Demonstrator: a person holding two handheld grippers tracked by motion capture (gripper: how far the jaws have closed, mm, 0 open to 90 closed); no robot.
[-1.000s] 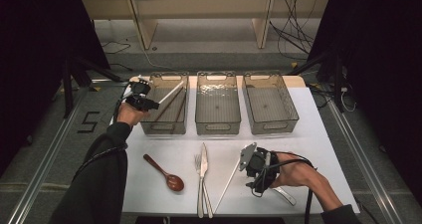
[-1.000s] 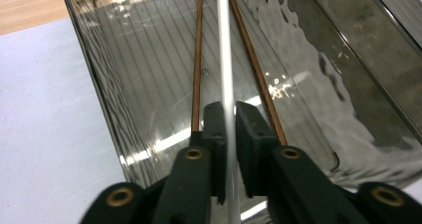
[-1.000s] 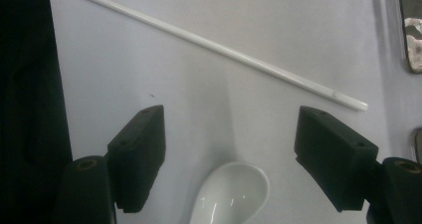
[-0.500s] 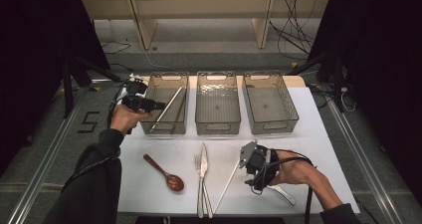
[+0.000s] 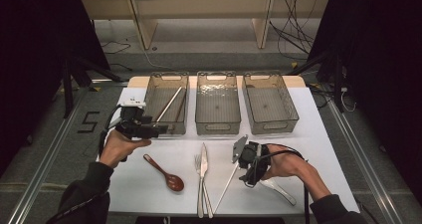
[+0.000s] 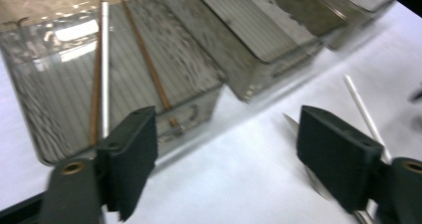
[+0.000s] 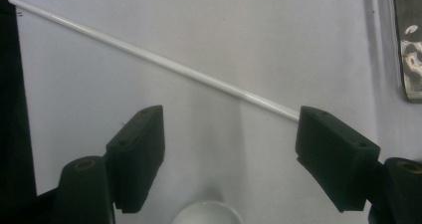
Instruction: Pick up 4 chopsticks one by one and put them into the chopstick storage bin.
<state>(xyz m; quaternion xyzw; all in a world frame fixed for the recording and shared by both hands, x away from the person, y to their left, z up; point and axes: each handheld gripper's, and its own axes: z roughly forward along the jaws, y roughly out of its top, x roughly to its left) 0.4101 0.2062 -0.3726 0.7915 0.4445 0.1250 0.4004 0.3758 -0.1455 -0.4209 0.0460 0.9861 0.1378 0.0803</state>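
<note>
Fingers of left gripper (image 6: 226,159) just opened wide, nothing between, bin (image 6: 45,129) with chopsticks (image 6: 104,64) ahead; right gripper (image 7: 229,159) spread wide before white chopstick (image 7: 149,59).

a staged recording lab, not a home. a white rectangular tabletop (image 5: 318,149) stands on a bare grey floor (image 5: 59,149) crossed by metal floor rails (image 5: 50,171), with black curtains (image 5: 35,50) on both sides. loose black cables (image 5: 291,32) trail behind near plain wooden shelving (image 5: 199,7). 3 clear plastic bins (image 5: 217,104) sit in a neat row, and a black taped numeral 5 (image 5: 88,122) marks the floor.
</note>
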